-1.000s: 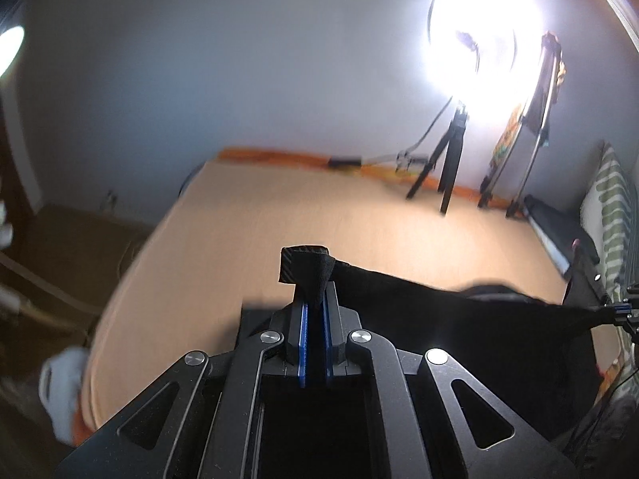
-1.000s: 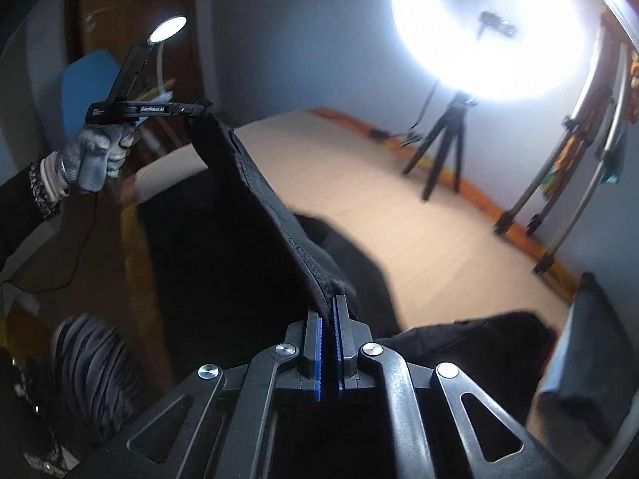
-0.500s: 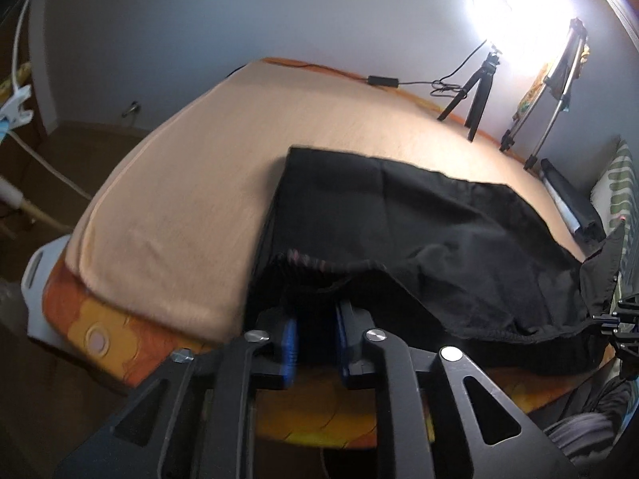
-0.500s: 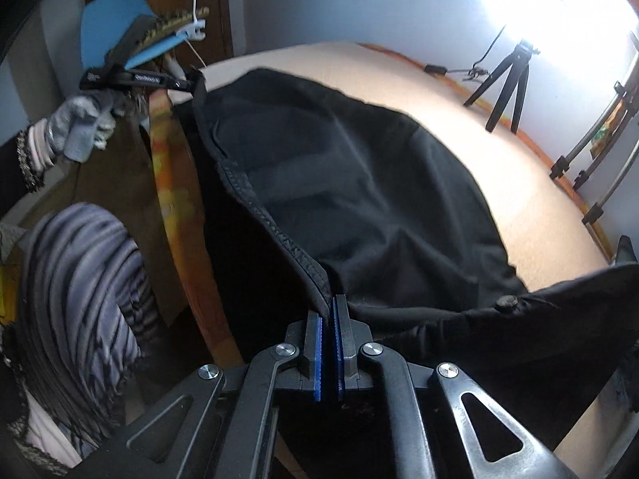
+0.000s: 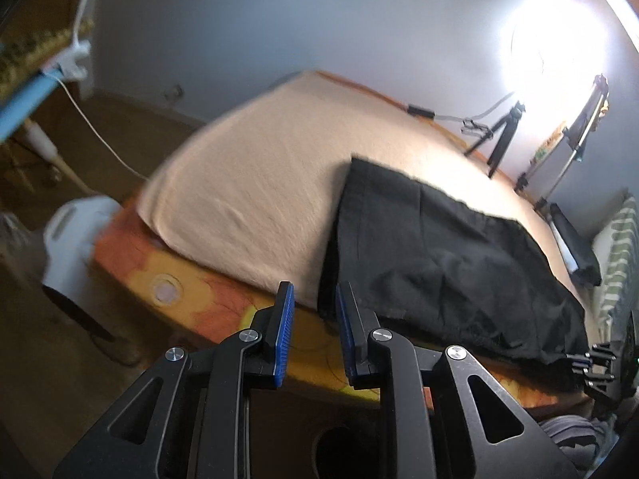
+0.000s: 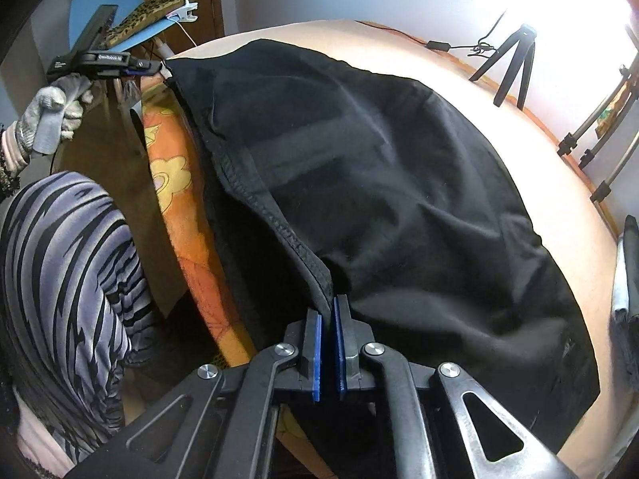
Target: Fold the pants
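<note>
Left wrist view: the left gripper (image 5: pixel 313 315) is standing with its blue pads (image 5: pixel 284 331) apart and nothing between them; the corner of the black pants (image 5: pixel 447 255) is lying just beyond the right-hand pad, at the bed's near edge. The right wrist view is showing that same gripper (image 6: pixel 157 66) from the side, with a gloved hand (image 6: pixel 52 115) gripping its handle and its tip sitting at the far corner of the pants (image 6: pixel 379 183); whether it is touching the cloth there is not clear.

The right gripper (image 6: pixel 328 319) is pinching the stitched hem of the pants, its pads nearly together on the thin edge of cloth. From there the hem is running away along the bed's edge toward the left gripper, and the rest of the pants is lying spread and rumpled over the beige sheet (image 5: pixel 255 183), with part of the cloth hanging over the orange flowered side of the mattress (image 6: pixel 175 183).

Farther out, a small tripod (image 5: pixel 499 139) is standing on the far side of the bed under a glaring ring light (image 5: pixel 559 40). A striped sleeve (image 6: pixel 68 263) is filling the lower left of the right wrist view.
</note>
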The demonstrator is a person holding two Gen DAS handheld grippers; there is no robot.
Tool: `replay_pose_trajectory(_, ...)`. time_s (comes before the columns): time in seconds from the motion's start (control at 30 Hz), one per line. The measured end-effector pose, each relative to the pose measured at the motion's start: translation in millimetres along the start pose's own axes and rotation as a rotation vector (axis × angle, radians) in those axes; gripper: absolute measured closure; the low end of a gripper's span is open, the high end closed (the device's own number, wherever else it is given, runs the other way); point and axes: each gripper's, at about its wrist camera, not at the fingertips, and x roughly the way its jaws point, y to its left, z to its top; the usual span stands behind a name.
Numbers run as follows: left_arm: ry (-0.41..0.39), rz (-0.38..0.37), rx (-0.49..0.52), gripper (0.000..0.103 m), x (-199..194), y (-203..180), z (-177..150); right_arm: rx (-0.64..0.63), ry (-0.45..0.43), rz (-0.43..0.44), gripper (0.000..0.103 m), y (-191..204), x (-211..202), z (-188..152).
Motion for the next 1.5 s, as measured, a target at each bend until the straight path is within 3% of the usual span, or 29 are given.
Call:
replay_pose_trajectory(0.13,-0.013,0.004,0.107,0.083,1,-23,11,0.051,-0.013,0.014,0.095,-6,-4,-1)
replay_pose_trajectory(0.2,0.007,-0.019,0.146,0.083,9,-37,14,0.084,-0.029,0.016,0.077,-8,-11,-4)
replay_pose_trajectory(0.33,0.038,-0.06,0.256,0.083,28,-77,13,0.158,-0.1,-0.001,0.066,-16,-36,-21)
replay_pose_trajectory(0.47,0.077,-0.096,0.386,0.083,44,-118,3,0.351,-0.17,-0.058,0.061,-48,-67,-53)
replay_pose_trajectory(0.57,0.111,-0.116,0.454,0.083,56,-139,-6,0.522,-0.214,-0.119,0.051,-83,-88,-83)
replay_pose_trajectory(0.7,0.149,-0.128,0.501,0.083,68,-154,-18,0.755,-0.228,-0.185,0.048,-144,-104,-126)
replay_pose_trajectory(0.87,0.161,-0.097,0.552,0.083,74,-157,-30,0.897,-0.154,-0.205,0.046,-178,-100,-161)
replay_pose_trajectory(1.13,0.167,-0.089,0.537,0.083,72,-150,-28,1.007,-0.129,-0.156,0.045,-172,-97,-199)
replay_pose_trajectory(1.23,0.163,-0.082,0.538,0.083,68,-147,-28,0.993,-0.172,-0.134,0.045,-154,-109,-202)
replay_pose_trajectory(1.3,0.161,-0.078,0.544,0.083,65,-146,-30,0.991,-0.193,-0.058,0.045,-141,-112,-198)
replay_pose_trajectory(1.5,0.163,-0.076,0.536,0.083,64,-141,-29,1.063,-0.17,0.018,0.049,-127,-95,-191)
